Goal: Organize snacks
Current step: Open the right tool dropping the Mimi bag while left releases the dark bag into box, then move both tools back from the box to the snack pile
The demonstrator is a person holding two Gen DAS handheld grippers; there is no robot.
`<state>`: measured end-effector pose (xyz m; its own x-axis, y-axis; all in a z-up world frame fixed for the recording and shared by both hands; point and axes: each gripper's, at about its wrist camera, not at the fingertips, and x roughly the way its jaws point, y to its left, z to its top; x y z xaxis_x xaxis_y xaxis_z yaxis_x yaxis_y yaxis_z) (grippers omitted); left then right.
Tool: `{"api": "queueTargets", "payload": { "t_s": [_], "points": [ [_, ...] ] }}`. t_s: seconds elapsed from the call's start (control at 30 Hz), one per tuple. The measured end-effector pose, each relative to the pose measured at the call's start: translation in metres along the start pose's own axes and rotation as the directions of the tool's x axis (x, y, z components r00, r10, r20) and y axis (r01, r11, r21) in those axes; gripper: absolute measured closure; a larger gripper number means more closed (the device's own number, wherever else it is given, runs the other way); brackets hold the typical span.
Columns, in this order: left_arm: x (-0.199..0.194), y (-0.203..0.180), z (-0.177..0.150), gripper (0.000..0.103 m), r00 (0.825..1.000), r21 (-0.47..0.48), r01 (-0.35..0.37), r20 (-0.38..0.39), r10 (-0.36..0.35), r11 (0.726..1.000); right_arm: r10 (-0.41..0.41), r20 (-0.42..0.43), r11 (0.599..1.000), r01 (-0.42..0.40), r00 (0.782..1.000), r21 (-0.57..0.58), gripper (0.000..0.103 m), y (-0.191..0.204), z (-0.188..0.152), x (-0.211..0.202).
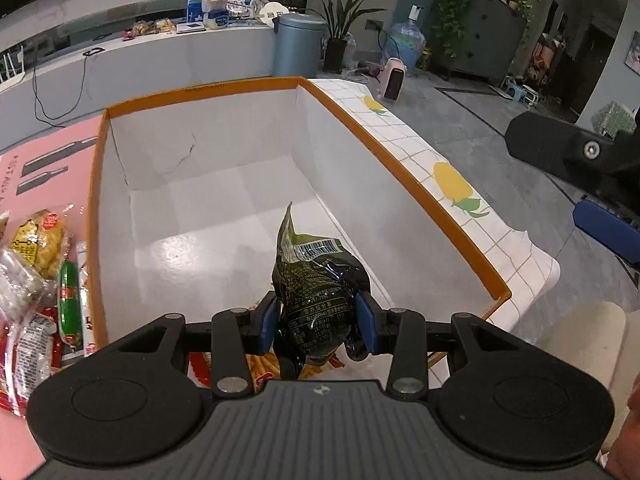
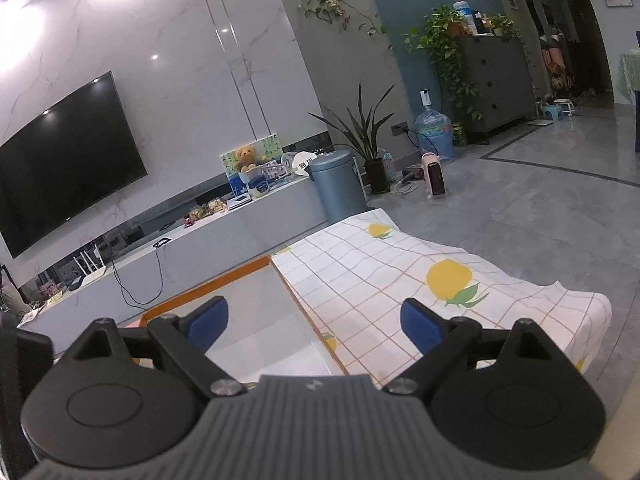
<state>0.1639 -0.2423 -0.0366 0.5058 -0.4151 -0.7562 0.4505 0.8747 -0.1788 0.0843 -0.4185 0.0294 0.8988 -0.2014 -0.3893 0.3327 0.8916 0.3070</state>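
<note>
The left gripper [image 1: 322, 322] squeezes 1 crinkly dark plastic snack bag [image 1: 318, 280] over the orange-rimmed white cardboard box [image 1: 404, 168]; the slippery bag could slip early toward 6 o'clock, while the right gripper [image 2: 316, 326] waits wide open, holding nothing.

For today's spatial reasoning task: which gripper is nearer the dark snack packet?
Left. The left gripper has its jaws closed on the dark snack packet above the box; the right gripper hangs open, apart.

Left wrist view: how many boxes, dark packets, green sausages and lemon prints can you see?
box: 1
dark packet: 1
green sausage: 1
lemon prints: 2
Total: 5
</note>
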Motion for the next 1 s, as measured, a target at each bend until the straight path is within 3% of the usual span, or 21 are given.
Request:
{"api": "queueTargets", "payload": {
  "t_s": [0.07,0.13,0.17,0.2,0.37,0.57,0.8,1.0],
  "points": [
    [0.003,0.0,0.0,0.056,1.0,-0.007,0.006,-0.003,-0.006,1.0,-0.005,-0.002,1.0,0.005,1.0,0.003,0.012,0.0,0.0,0.0],
    [-0.001,0.002,0.0,0.044,1.0,-0.024,0.007,0.031,-0.006,1.0,-0.008,-0.002,1.0,0.008,1.0,0.006,0.012,0.0,0.0,0.0],
    [-0.005,0.003,-0.001,0.023,0.999,-0.029,0.014,0.049,-0.013,0.999,-0.009,-0.002,1.0,0.009,1.0,0.008,0.012,0.0,0.001,0.001],
    [-0.009,0.005,-0.001,0.011,0.998,-0.031,0.025,0.066,-0.023,0.999,-0.01,0.0,1.0,0.01,1.0,0.01,0.012,0.0,0.001,0.001],
    [-0.021,0.008,0.0,0.011,0.994,-0.021,0.029,0.104,-0.027,0.999,-0.009,0.01,1.0,0.009,1.0,0.028,0.012,0.0,0.002,0.001],
    [-0.036,0.015,-0.001,0.011,0.994,-0.047,0.0,0.106,0.005,0.999,0.07,0.021,0.992,-0.072,0.997,0.101,0.012,-0.004,0.003,-0.003],
    [-0.066,0.029,-0.003,0.011,0.989,-0.08,-0.059,0.133,0.069,0.995,0.098,0.012,0.994,-0.098,0.995,0.057,0.012,0.008,-0.001,0.001],
    [-0.099,0.049,-0.013,0.011,0.98,-0.106,-0.112,0.151,0.128,0.988,0.188,0.025,0.982,-0.188,0.982,-0.004,0.012,0.03,-0.006,-0.002]
  ]
}}
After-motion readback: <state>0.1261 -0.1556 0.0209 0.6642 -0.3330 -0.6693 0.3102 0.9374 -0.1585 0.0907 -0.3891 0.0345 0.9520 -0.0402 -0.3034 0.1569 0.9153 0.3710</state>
